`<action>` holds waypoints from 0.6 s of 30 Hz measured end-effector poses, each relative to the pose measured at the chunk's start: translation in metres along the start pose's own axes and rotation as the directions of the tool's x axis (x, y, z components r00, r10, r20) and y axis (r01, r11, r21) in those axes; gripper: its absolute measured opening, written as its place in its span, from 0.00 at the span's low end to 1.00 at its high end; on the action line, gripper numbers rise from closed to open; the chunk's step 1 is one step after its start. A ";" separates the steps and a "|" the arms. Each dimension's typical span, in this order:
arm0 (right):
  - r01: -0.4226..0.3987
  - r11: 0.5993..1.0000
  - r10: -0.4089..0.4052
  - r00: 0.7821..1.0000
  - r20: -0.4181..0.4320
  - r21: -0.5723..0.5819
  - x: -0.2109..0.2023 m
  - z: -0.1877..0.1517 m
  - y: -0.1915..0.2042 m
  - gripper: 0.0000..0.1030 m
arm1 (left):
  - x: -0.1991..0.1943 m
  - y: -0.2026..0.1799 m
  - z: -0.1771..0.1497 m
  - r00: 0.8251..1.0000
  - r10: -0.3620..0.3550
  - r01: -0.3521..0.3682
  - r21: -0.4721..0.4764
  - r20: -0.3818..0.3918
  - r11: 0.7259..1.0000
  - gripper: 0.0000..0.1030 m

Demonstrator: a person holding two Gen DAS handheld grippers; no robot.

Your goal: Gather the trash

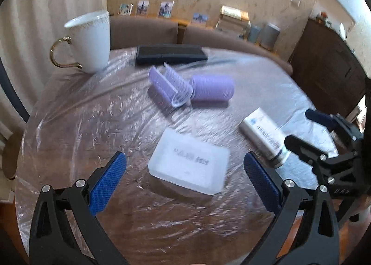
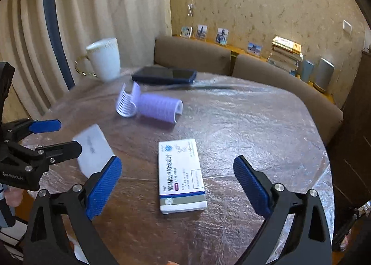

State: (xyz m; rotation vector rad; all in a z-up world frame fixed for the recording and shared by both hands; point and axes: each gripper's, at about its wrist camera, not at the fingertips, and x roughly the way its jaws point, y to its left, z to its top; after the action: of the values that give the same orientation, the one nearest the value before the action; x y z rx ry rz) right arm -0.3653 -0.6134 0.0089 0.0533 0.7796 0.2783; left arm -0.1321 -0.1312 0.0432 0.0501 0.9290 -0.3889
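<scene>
left gripper (image 1: 185,186) spread wide, straddling white flat box (image 1: 189,165) for a side pinch | right gripper (image 2: 177,186) spread likewise over medicine carton (image 2: 180,177) | both flat on table (image 2: 255,137), ungrasped

On the desk (image 2: 255,126) we see a medicine box (image 2: 180,175) nearest us, a flat case (image 2: 92,149) to its left, hair rollers (image 2: 150,105) behind them, then a phone (image 2: 164,75), with a mug (image 2: 105,58) at far left.
</scene>
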 end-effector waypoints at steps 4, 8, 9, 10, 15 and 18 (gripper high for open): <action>-0.002 1.000 0.003 0.999 -0.045 0.014 0.018 0.001 -0.005 0.93 | 0.015 -0.005 -0.001 0.998 0.033 -0.030 0.057 -0.046 0.998 0.99; -0.032 0.999 0.035 0.997 -0.076 0.034 0.030 0.005 -0.011 0.93 | 0.021 -0.006 0.002 0.997 0.031 -0.025 0.089 -0.069 0.996 0.99; -0.038 0.999 0.040 0.995 -0.086 0.035 0.034 0.006 -0.012 0.93 | 0.021 -0.006 0.002 0.997 0.024 -0.017 0.093 -0.075 0.996 0.99; -0.042 0.999 0.045 0.995 -0.093 0.035 0.035 0.006 -0.011 0.93 | 0.022 -0.006 0.003 0.996 0.014 -0.006 0.096 -0.083 0.995 0.99; -0.050 0.999 0.051 0.990 -0.129 0.007 0.046 0.006 -0.007 0.92 | 0.030 -0.006 0.005 0.994 0.021 -0.005 0.138 -0.111 0.990 0.99; -0.050 0.999 0.048 0.989 -0.139 -0.005 0.047 0.006 -0.005 0.90 | 0.033 -0.006 0.003 0.991 0.002 0.020 0.158 -0.137 0.987 0.99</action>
State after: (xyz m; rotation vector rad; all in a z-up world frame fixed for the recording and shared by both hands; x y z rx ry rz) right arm -0.3278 -0.6053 -0.0202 0.0456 0.9166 0.3346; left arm -0.1136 -0.1472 0.0198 0.2214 1.0324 -0.4725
